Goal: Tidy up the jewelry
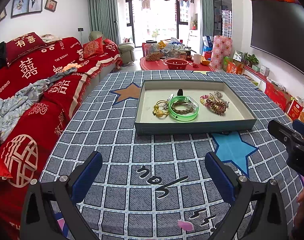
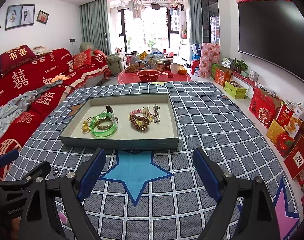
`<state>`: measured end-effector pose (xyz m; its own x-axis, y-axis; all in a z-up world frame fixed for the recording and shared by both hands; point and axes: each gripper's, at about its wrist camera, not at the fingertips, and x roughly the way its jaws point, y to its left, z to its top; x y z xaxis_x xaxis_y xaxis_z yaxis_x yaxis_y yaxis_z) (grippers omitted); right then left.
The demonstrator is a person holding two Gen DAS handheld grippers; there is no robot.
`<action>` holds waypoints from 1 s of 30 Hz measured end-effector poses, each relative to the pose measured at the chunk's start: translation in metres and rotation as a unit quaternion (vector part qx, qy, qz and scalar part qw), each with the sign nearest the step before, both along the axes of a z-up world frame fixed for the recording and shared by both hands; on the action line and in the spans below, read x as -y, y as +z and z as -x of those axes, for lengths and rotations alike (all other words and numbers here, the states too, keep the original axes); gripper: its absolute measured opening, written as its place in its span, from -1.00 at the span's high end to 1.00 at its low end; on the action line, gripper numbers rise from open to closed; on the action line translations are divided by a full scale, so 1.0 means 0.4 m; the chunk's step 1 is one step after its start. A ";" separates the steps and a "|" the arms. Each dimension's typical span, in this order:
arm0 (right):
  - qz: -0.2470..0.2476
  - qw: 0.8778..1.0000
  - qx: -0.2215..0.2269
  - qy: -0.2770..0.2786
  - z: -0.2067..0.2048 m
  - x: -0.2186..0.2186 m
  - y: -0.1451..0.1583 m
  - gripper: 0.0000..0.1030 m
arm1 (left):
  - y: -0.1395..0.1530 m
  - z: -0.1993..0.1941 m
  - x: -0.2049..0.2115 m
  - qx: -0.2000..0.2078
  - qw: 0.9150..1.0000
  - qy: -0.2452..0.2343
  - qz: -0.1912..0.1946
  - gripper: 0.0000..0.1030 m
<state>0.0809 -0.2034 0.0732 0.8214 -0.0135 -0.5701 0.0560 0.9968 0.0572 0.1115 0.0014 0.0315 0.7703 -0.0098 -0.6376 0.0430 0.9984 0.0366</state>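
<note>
A shallow grey-blue box tray (image 1: 194, 127) (image 2: 120, 143) sits on the checked cloth. In it lie a green bangle (image 1: 183, 108) (image 2: 104, 125), a brown braided band inside it, yellow hair ties (image 1: 159, 108) (image 2: 87, 125), a brown coil hair tie (image 1: 216, 105) (image 2: 139, 123), pink beads and silver pieces (image 2: 156, 113). My left gripper (image 1: 154, 160) is open and empty, hovering short of the tray's near wall. My right gripper (image 2: 149, 156) is open and empty just before the tray's near wall, and shows at the left wrist view's right edge (image 1: 290, 140).
A red-covered sofa (image 1: 42, 84) with loose clothes runs along the left. Red and yellow gift boxes (image 2: 280, 124) line the floor on the right under a wall TV. A red round mat with a red bowl (image 2: 148, 75) and jars lies beyond the cloth.
</note>
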 end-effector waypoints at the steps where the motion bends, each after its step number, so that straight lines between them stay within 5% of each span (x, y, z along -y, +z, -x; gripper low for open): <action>1: 0.000 1.000 0.000 0.000 0.000 0.000 0.000 -0.75 | -0.001 0.002 -0.003 0.000 1.000 0.000 0.000 -1.00; 30: -0.001 1.000 -0.001 0.002 0.003 -0.003 0.003 -0.75 | 0.000 0.005 0.000 -0.004 1.000 -0.001 -0.001 -1.00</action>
<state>0.0797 -0.2022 0.0744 0.8203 -0.0092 -0.5718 0.0529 0.9968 0.0599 0.1095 0.0013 0.0313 0.7654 -0.0102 -0.6435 0.0451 0.9983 0.0378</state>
